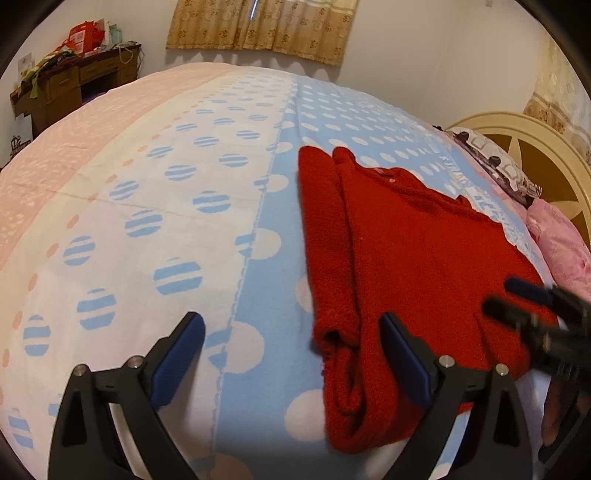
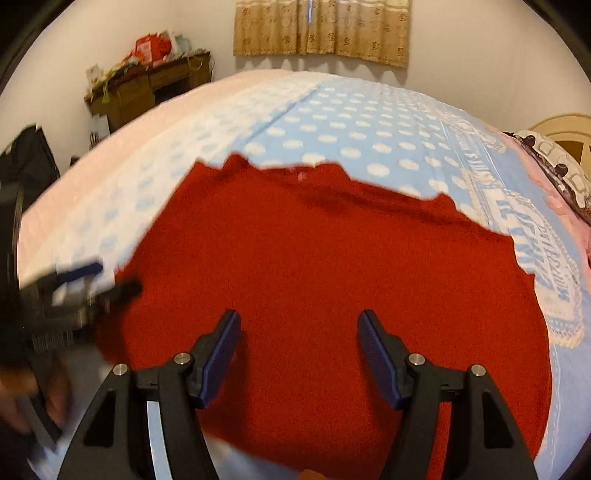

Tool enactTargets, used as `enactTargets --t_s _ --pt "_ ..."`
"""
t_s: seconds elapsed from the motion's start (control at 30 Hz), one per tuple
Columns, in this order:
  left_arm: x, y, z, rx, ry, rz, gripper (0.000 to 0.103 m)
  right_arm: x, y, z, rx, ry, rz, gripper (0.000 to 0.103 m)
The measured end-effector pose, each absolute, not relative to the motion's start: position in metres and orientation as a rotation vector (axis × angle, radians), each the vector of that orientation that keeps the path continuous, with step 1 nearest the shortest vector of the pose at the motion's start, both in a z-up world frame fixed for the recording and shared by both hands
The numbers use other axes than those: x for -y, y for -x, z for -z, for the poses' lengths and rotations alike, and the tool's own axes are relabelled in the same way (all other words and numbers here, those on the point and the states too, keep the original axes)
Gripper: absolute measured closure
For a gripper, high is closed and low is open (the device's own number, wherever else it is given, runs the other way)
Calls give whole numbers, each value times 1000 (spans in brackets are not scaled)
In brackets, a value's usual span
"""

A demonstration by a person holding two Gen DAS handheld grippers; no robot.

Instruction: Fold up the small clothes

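the red fleece garment [image 1: 417, 266] lies flat on the bed [image 1: 155, 206], its left side folded over into a long doubled strip running from 12 o'clock down to 6 o'clock in the left wrist view. in the right wrist view the same garment [image 2: 314, 266] fills the middle, a small pale tag at its far edge at 12 o'clock. the bedcover is pale blue with white dots under the garment, white with striped blue dots to 9 o'clock, then pink. at 3 o'clock sit a patterned pillow [image 1: 495, 158], pink bedding [image 1: 561, 243] and a cream headboard [image 1: 546, 147]. across the room, at 10 o'clock, a wooden desk [image 1: 74, 85] carries a heap of red and green things too small to tell. a tan curtain [image 1: 262, 26] hangs on the white wall at 12 o'clock.

the left gripper [image 1: 291, 354] has its fingers spread wide, one over the bedcover, one over the garment's near part, gripping nothing. the right gripper [image 2: 299, 354] has its fingers apart above the red fabric, holding nothing; it shows blurred at 3 o'clock in the left view.
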State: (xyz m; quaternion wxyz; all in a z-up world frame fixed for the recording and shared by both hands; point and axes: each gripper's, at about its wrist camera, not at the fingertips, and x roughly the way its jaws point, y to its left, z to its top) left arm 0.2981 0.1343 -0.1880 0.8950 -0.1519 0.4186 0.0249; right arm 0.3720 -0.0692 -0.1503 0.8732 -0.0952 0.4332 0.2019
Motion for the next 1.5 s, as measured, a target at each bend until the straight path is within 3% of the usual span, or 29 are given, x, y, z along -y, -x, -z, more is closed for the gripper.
enactTargets --t_s 0.2,0.33,0.63,1.07,1.5 --pt "-146 -289 187 -829 386 -51 4 23 -402 181 -982 290 -438 36" --pt "-155 -282 184 -786 432 -69 4 28 -396 177 -928 243 -427 35" --pt "-172 -280 184 -800 506 -111 4 37 -330 163 -868 318 -549 35" --pt "-194 -280 170 -834 323 -184 4 -19 -251 173 -706 632 -641 35" --pt "-172 -349 150 -854 341 70 4 -37 -239 188 -603 782 -560 38"
